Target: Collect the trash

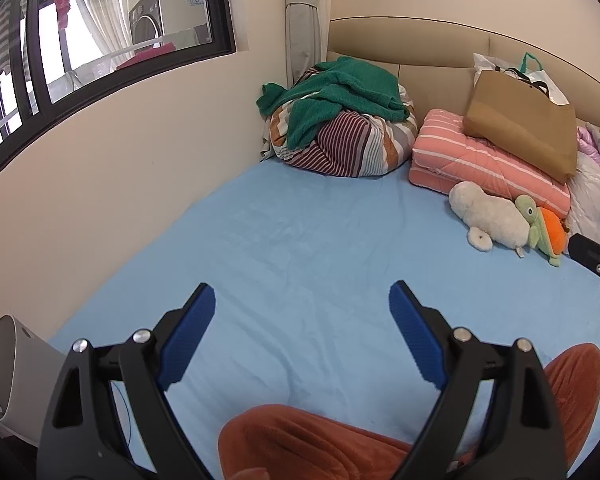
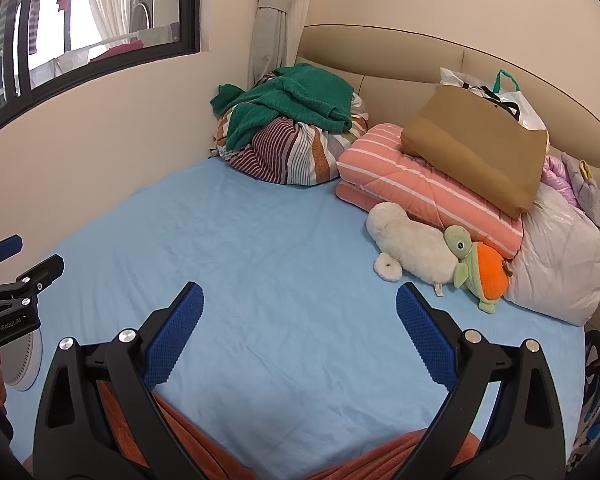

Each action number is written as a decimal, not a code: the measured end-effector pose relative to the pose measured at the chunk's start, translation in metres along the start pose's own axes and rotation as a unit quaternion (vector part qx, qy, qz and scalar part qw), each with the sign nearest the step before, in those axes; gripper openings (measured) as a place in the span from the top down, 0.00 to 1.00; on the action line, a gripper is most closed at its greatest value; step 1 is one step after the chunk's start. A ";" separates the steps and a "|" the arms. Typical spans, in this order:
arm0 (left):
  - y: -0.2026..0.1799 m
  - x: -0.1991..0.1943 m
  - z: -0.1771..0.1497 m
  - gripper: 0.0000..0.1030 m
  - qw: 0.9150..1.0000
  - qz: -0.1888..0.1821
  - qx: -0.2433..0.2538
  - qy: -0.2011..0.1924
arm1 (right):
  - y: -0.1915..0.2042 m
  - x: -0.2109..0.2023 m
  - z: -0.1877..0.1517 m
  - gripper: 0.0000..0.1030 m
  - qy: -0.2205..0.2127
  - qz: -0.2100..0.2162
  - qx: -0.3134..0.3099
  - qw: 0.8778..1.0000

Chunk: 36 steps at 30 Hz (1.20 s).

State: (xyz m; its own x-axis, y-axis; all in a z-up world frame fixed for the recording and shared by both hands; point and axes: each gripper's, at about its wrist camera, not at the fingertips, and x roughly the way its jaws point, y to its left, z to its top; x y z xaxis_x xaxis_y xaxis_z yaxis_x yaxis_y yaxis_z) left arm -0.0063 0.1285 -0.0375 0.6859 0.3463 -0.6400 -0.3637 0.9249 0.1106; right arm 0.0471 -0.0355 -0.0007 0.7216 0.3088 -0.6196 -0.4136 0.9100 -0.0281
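My left gripper stands open above the light blue bed sheet, with nothing between its blue pads. My right gripper is open as well, empty, over the same sheet. Each shows at the edge of the other's view: the right gripper at the right, the left gripper at the left. A brown paper bag lies on a folded pink striped quilt by the headboard, with a white plastic bag behind it. Both are far ahead of the grippers.
A striped bundle with a green towel fills the far corner. A white plush toy and a green and orange turtle plush lie before the quilt. A white pillow is at the right. The person's rust-coloured knees rest on the near bed edge. A white round appliance stands at the left.
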 end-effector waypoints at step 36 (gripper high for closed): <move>-0.005 0.002 0.002 0.14 1.000 -0.001 0.008 0.000 | 0.000 -0.005 0.007 0.09 -0.006 0.002 -0.002 1.000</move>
State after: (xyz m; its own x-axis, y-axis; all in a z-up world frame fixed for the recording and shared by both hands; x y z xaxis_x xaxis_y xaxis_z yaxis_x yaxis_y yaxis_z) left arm -0.0019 0.1249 -0.0373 0.6865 0.3447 -0.6402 -0.3524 0.9279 0.1217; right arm 0.0474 -0.0349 0.0079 0.7259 0.3159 -0.6110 -0.4193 0.9074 -0.0290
